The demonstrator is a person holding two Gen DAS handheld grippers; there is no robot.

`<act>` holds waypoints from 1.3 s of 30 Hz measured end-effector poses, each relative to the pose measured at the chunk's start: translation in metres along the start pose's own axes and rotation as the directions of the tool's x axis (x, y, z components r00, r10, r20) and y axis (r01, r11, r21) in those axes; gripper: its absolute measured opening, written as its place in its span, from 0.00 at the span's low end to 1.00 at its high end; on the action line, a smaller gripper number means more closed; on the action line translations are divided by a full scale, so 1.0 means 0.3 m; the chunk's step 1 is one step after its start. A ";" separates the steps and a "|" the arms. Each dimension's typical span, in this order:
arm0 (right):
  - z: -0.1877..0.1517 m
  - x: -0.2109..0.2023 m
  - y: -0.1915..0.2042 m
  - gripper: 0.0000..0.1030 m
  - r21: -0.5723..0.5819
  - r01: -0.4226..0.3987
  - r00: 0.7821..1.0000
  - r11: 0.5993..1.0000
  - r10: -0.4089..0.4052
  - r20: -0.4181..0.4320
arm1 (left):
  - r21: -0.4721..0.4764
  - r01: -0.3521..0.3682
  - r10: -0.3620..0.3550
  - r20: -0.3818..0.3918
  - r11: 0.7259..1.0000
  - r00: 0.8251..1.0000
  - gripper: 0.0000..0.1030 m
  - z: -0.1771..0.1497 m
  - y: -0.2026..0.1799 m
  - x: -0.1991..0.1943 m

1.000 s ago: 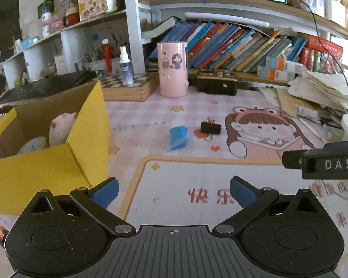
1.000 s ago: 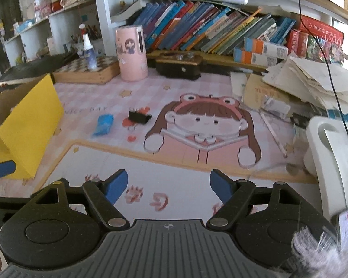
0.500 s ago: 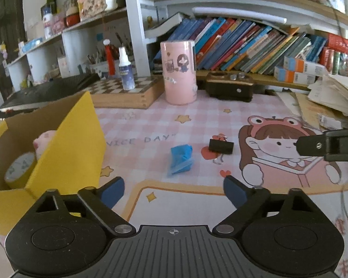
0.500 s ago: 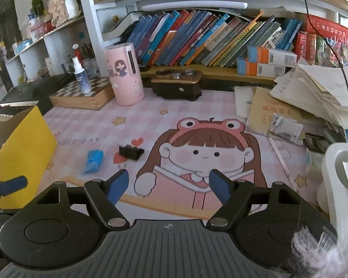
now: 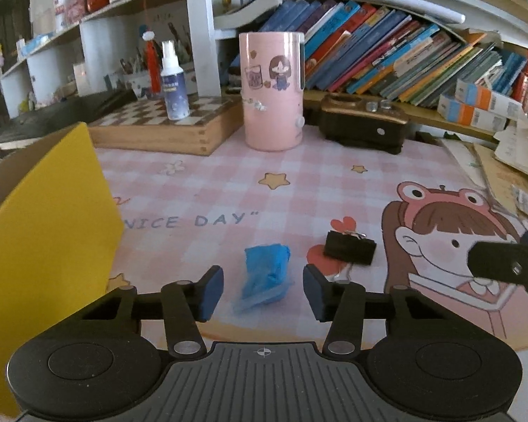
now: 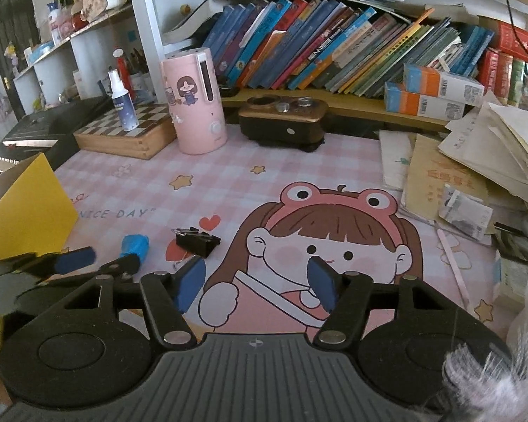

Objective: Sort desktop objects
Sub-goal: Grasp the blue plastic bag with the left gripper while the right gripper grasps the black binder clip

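Left wrist: my left gripper (image 5: 263, 293) jaws just been closing, apart either side of blue wrapper (image 5: 266, 276) on tabletop, not pinching yet. Want it centred, pads low, squeeze gently. Yellow box (image 5: 49, 232) close left.

Right wrist: right gripper (image 6: 256, 283) jaws narrowing, empty; binder clip (image 6: 194, 240) ahead-left.

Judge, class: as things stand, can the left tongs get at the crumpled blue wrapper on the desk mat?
Probably yes. The left tongs have just been closing, with the blue wrapper between the pads, which do not yet press it. Nothing lies between; the black binder clip sits apart to the right.
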State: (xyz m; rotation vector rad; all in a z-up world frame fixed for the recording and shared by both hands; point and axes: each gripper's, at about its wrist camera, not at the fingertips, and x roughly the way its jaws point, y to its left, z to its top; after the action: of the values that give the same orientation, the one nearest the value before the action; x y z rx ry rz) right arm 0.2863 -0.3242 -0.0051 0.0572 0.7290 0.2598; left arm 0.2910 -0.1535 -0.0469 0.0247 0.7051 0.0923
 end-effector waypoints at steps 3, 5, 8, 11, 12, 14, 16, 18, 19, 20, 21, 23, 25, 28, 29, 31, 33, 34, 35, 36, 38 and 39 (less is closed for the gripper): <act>0.000 0.010 0.003 0.61 -0.002 -0.003 1.000 1.000 0.003 -0.008 | 0.010 0.004 -0.004 -0.008 1.000 1.000 0.43 0.013 -0.007 0.039; -0.005 0.017 0.006 0.61 -0.002 -0.006 1.000 1.000 0.006 -0.017 | 0.018 0.008 -0.008 -0.013 1.000 1.000 0.42 0.018 -0.011 0.060; -0.012 0.025 0.012 0.61 -0.006 -0.011 1.000 1.000 0.011 -0.028 | 0.037 0.007 -0.006 -0.041 0.999 0.999 0.34 0.014 -0.012 0.091; -0.016 0.031 0.019 0.61 -0.009 -0.012 0.999 1.000 0.012 -0.033 | 0.034 0.024 -0.023 -0.044 0.999 0.999 0.28 0.011 -0.002 0.093; -0.017 0.034 0.021 0.61 -0.010 -0.012 0.999 1.000 0.011 -0.034 | 0.034 0.026 -0.025 -0.047 0.999 0.999 0.28 0.013 0.001 0.088; -0.015 0.044 0.025 0.61 -0.010 -0.014 0.999 1.000 0.013 -0.037 | 0.015 0.030 -0.029 -0.028 0.999 0.999 0.27 0.019 0.014 0.059; -0.013 0.058 0.033 0.61 -0.012 -0.019 0.999 1.000 0.018 -0.039 | -0.004 0.033 -0.033 -0.003 0.999 0.999 0.27 0.029 0.032 0.020; -0.011 0.077 0.045 0.61 -0.014 -0.028 0.999 1.000 0.027 -0.041 | -0.024 0.038 -0.038 0.022 0.999 0.999 0.27 0.043 0.053 -0.026; -0.011 0.087 0.053 0.61 -0.014 -0.034 0.999 0.999 0.033 -0.041 | -0.032 0.040 -0.039 0.034 0.999 0.999 0.27 0.049 0.063 -0.050; -0.011 0.099 0.061 0.61 -0.014 -0.040 0.998 0.999 0.039 -0.042 | -0.039 0.040 -0.038 0.047 0.998 0.998 0.27 0.055 0.074 -0.075; -0.012 0.110 0.069 0.61 -0.013 -0.047 0.998 0.999 0.046 -0.041 | -0.044 0.041 -0.039 0.055 0.998 0.998 0.28 0.060 0.084 -0.097; -0.015 0.137 0.091 0.56 -0.017 -0.065 0.997 0.998 0.064 -0.035 | -0.052 0.044 -0.041 0.064 0.998 0.997 0.28 0.063 0.105 -0.143; -0.018 0.164 0.111 0.51 -0.020 -0.074 0.997 0.997 0.073 -0.036 | -0.053 0.039 -0.035 0.072 0.998 0.997 0.28 0.057 0.125 -0.190; -0.025 0.206 0.146 0.49 -0.019 -0.084 0.996 0.996 0.083 -0.036 | -0.054 0.022 -0.018 0.086 0.998 0.996 0.28 0.048 0.148 -0.248; -0.026 0.221 0.159 0.48 -0.016 -0.082 0.996 0.996 0.082 -0.036 | -0.058 0.018 -0.013 0.091 0.998 0.996 0.28 0.046 0.155 -0.262; -0.027 0.245 0.178 0.48 -0.005 -0.077 0.996 0.997 0.077 -0.032 | -0.063 0.009 -0.003 0.101 0.998 0.995 0.28 0.043 0.167 -0.284; -0.026 0.270 0.200 0.46 -0.003 -0.059 0.998 0.998 0.059 -0.025 | -0.062 0.001 0.006 0.107 0.998 0.994 0.28 0.044 0.175 -0.292; -0.024 0.283 0.211 0.46 0.000 -0.048 0.999 0.999 0.048 -0.019 | -0.062 -0.001 0.008 0.109 0.998 0.994 0.28 0.043 0.179 -0.297; -0.023 0.293 0.219 0.46 0.003 -0.037 0.999 0.999 0.037 -0.014 | -0.061 -0.004 0.011 0.113 0.998 0.994 0.28 0.041 0.183 -0.303; -0.023 0.304 0.227 0.46 0.008 -0.024 1.000 1.000 0.024 -0.009 | -0.060 -0.006 0.013 0.116 0.998 0.993 0.28 0.040 0.186 -0.309; -0.019 0.325 0.241 0.46 0.025 0.014 1.000 1.000 -0.014 -0.002 | -0.059 -0.012 0.019 0.121 0.998 0.992 0.28 0.036 0.193 -0.320; -0.017 0.332 0.246 0.46 0.033 0.031 0.999 0.999 -0.031 0.005 | -0.060 -0.014 0.021 0.123 0.998 0.992 0.28 0.032 0.197 -0.326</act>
State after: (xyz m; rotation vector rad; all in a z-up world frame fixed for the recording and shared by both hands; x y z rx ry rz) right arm 0.3384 -0.2277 -0.0632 0.0777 0.7279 0.2177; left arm 0.2187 -0.1037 0.0267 -0.0203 0.5785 0.1271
